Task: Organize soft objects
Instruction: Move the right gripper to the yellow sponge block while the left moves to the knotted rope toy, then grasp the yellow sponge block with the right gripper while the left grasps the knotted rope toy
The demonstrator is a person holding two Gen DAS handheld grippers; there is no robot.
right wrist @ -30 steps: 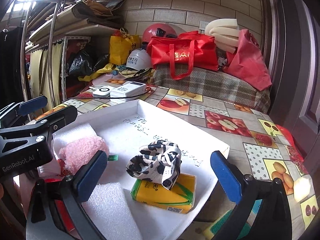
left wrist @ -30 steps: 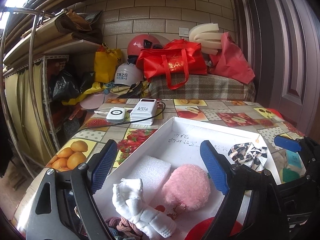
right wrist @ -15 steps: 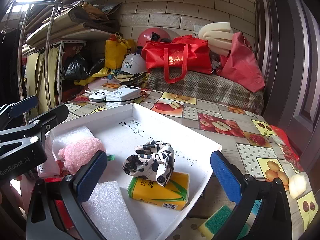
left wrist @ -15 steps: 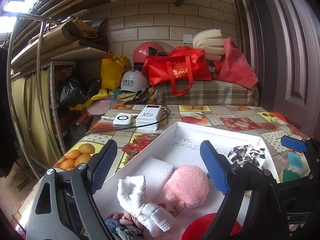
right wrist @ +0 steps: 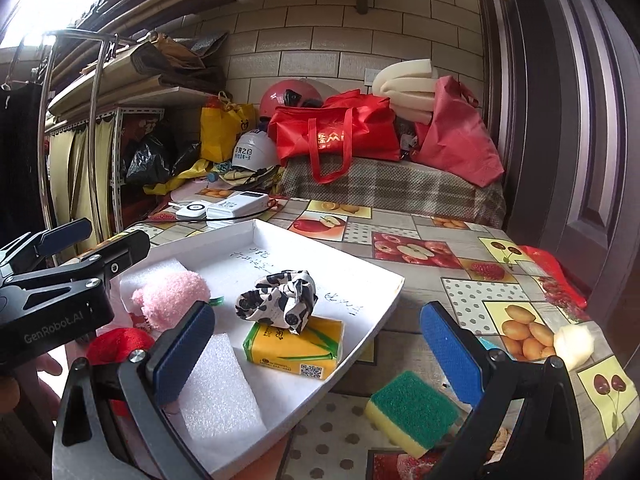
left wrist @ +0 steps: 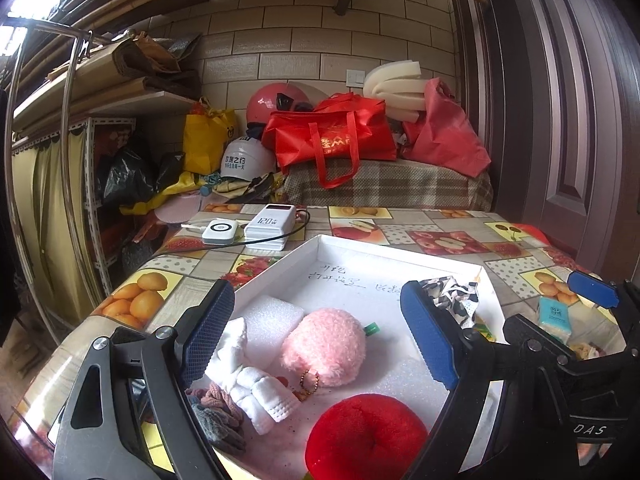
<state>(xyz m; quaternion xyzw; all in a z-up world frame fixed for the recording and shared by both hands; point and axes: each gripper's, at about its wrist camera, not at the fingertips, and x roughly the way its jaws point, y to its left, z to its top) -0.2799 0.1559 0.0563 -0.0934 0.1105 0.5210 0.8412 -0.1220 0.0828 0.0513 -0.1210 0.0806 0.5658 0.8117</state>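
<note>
A white tray point(left wrist: 400, 254) point(right wrist: 372, 272) on the fruit-print table holds a pink plush ball point(left wrist: 326, 346) point(right wrist: 172, 294), a red plush point(left wrist: 368, 438), white socks point(left wrist: 250, 382), knitted scrunchies point(left wrist: 216, 412), white foam pads point(left wrist: 272, 320) point(right wrist: 218, 384), a black-and-white patterned cloth point(right wrist: 280, 300) point(left wrist: 452, 298) and a yellow tissue pack point(right wrist: 296, 346). My left gripper point(left wrist: 320, 344) is open and empty above the tray's near end. My right gripper point(right wrist: 316, 356) is open and empty over the tray's right edge. A green-and-yellow sponge point(right wrist: 412, 412) lies on the table outside the tray.
A white power bank point(left wrist: 270, 226) and a small charger point(left wrist: 220, 232) with a cable lie behind the tray. A white foam lump point(right wrist: 572, 346) and a blue tissue pack point(left wrist: 554, 318) lie on the table to the right. Bags and helmets are piled behind.
Both grippers have pulled back and risen slightly, still open. The red plush and the sponge have come more into view. The objects in the tray have not moved.
</note>
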